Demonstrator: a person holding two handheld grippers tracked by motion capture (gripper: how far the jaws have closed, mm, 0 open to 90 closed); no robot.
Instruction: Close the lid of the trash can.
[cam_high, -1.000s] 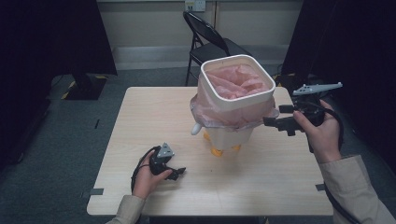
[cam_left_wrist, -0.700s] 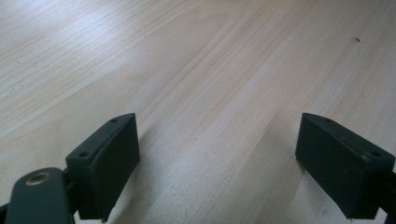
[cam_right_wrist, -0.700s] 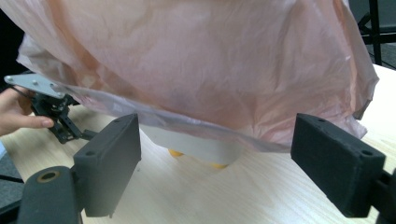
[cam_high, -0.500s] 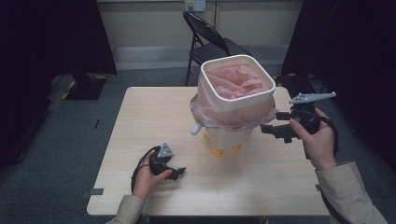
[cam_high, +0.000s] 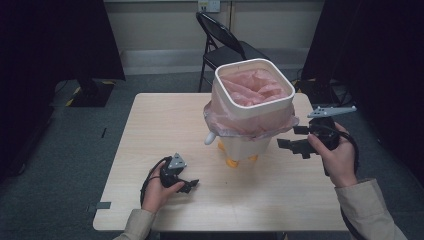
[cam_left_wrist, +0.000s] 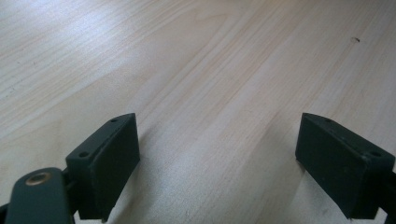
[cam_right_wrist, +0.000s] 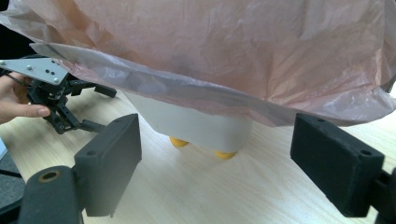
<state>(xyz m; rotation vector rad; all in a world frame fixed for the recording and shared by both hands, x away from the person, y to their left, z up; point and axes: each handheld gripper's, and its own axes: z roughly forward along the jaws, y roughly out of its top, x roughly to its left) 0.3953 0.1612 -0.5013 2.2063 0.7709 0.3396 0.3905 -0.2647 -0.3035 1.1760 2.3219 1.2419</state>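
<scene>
Bin (cam_high: 248, 142): white, with two orange feet; upright at centre right of the high view, on the table (cam_high: 150, 125); rim wider than base.

Bag (cam_high: 255, 87): thin pink plastic lining the bin; its edge is folded over the rim and hangs as a loose skirt round the upper wall; in the right gripper view the skirt (cam_right_wrist: 224, 60) spans the upper half of the frame, with the bin wall (cam_right_wrist: 196, 123) and feet below it at centre.

Right gripper (cam_high: 299, 139): held in the right hand (cam_high: 340, 160) at right of the high view, level with the lower part of the bin and just beside it; jaws spread wide, pointing at the bin, nothing between them (no contact with bin or bag that can be made out).

Left gripper (cam_high: 189, 185): held in the left hand (cam_high: 157, 190) at lower left of the high view, low over the table and well apart from the bin; jaws wide apart, holding nothing; its own view shows bare wood (cam_left_wrist: 210, 93) between them; it also appears at middle left of the right gripper view (cam_right_wrist: 88, 107).

Chair (cam_high: 225, 45): dark folding type; top centre of the high view, beyond the table.
</scene>
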